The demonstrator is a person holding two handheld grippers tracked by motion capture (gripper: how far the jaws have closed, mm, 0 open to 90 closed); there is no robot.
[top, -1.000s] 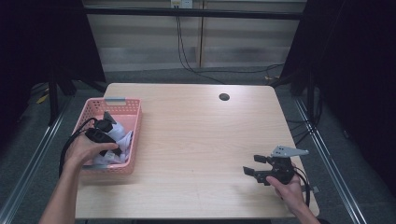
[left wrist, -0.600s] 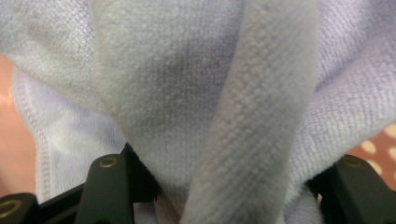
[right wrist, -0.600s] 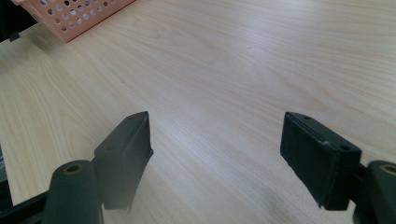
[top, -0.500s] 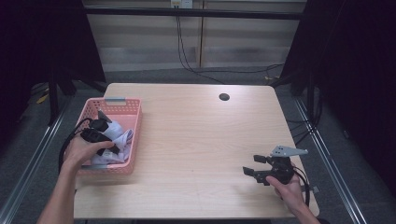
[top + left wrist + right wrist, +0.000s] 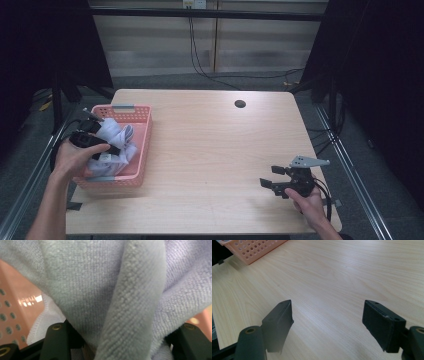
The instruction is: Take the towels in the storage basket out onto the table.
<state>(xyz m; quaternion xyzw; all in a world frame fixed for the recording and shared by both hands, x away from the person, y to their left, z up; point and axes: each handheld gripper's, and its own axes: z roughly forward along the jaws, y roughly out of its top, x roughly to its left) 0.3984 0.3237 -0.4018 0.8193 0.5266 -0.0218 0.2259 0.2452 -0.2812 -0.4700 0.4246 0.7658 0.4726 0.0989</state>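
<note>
High view has the left gripper (image 5: 92, 137) over the pink basket (image 5: 142, 150), jaws just closing, apparently pinching the pale towel (image 5: 105, 290); right gripper (image 5: 280, 182) rests spread on the counter (image 5: 210, 150).

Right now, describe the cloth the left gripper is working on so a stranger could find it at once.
Start at the pink perforated basket on the left side of the wooden table. Inside it lies a heap of pale cloths; the left gripper has a bunch of one between its jaws. That cloth is soft, looped terry in pale grey-lilac, folded into a thick ridge that rises above the others.
</note>
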